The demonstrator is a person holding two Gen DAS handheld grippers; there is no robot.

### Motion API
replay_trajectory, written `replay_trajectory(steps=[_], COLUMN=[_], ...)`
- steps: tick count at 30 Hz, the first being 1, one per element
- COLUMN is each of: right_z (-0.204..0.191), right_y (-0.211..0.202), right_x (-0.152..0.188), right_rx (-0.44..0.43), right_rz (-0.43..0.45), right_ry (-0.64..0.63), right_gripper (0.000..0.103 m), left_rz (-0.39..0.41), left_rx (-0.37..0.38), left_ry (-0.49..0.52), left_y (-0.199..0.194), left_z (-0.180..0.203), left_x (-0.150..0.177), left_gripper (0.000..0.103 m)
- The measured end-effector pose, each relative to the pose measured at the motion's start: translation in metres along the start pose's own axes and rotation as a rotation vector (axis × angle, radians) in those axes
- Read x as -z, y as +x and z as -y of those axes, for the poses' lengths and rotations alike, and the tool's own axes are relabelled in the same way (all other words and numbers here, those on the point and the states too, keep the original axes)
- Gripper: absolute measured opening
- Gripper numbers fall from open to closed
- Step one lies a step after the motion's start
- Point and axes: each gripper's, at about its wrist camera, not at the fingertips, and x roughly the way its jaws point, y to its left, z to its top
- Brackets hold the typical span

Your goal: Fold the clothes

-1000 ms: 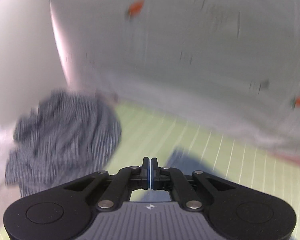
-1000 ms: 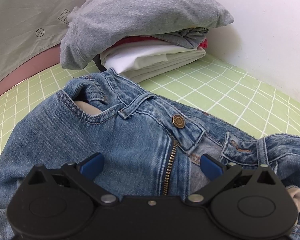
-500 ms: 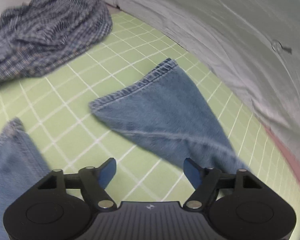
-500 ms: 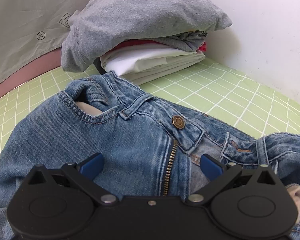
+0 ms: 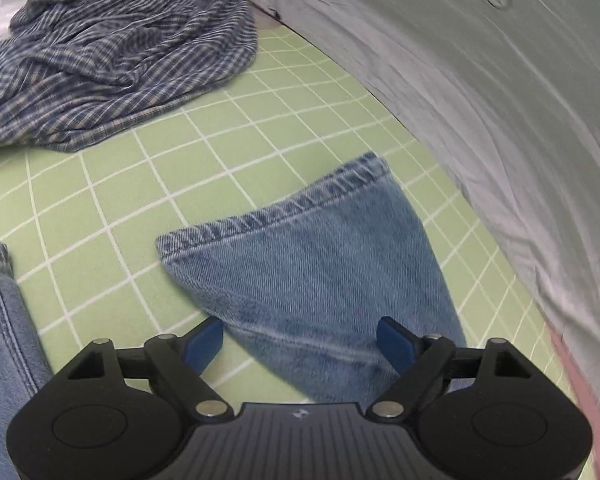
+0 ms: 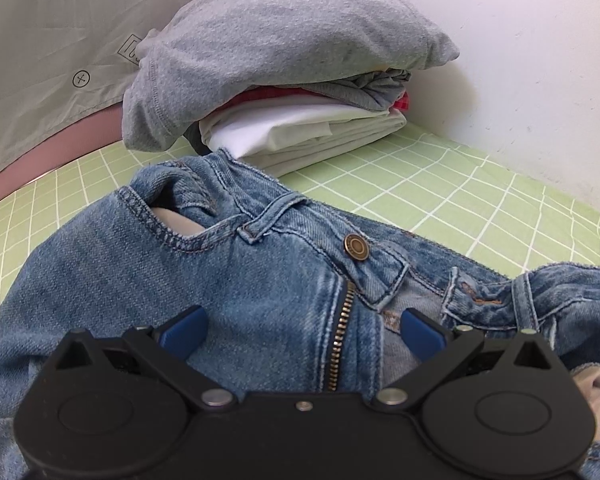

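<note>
Jeans [image 5: 320, 276] lie released, since the left gripper [image 5: 300, 340], pinched together a second ago, now gapes like the right gripper [image 6: 302, 330].

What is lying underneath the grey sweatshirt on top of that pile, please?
Under the grey sweatshirt lie a grey garment, a strip of red fabric and folded white clothes. How many pieces, and what they are, stays covered.
</note>
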Motion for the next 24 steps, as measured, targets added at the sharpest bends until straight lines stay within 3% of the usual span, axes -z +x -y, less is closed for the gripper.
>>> replay_trajectory(steps=[3, 4, 5, 7, 13, 17, 18, 21, 22, 24], right_z=[0.0, 0.0, -0.001, -0.001, -0.001, -0.001, -0.001, -0.001, -0.001, -0.001], right_y=[0.0, 0.0, 0.0, 0.0, 0.0, 0.0, 0.0, 0.0, 0.0, 0.0], right_x=[-0.001, -0.001, -0.001, -0.002, -0.001, -0.001, -0.001, -0.001, -0.001, -0.001], right_rx=[0.0, 0.0, 0.0, 0.0, 0.0, 0.001, 0.001, 0.002, 0.002, 0.002], right_rz=[0.001, 0.002, 0.002, 0.003, 0.005, 0.007, 0.007, 0.008, 0.008, 0.009], right_ry=[0.0, 0.0, 0.001, 0.001, 0.002, 0.003, 0.003, 0.003, 0.003, 0.003], right_gripper=[0.103, 0.103, 0.103, 0.103, 0.103, 0.103, 0.103, 0.103, 0.103, 0.103], left_rz=[0.021, 0.03, 0.035, 0.031, 0.066, 0.111, 0.131, 0.198, 0.198, 0.199], left_rx=[-0.046, -0.093, -0.156, -0.161, -0.132, -0.012, 0.028, 0.253, 0.326, 0.473], left_ry=[0.026, 0.064, 0.122, 0.152, 0.167, 0.204, 0.226, 0.284, 0.312, 0.37], left_y=[0.001, 0.0, 0.001, 0.001, -0.011, -0.034, -0.041, -0.055, -0.055, -0.055], left_z=[0.007, 0.012, 0.017, 0.018, 0.031, 0.08, 0.097, 0.142, 0.152, 0.174], left_x=[0.0, 0.0, 0.001, -0.002, -0.019, -0.042, -0.048, -0.05, -0.048, -0.043], left_gripper=[0.078, 0.052, 0.017, 0.01, 0.008, 0.008, 0.008, 0.014, 0.021, 0.046])
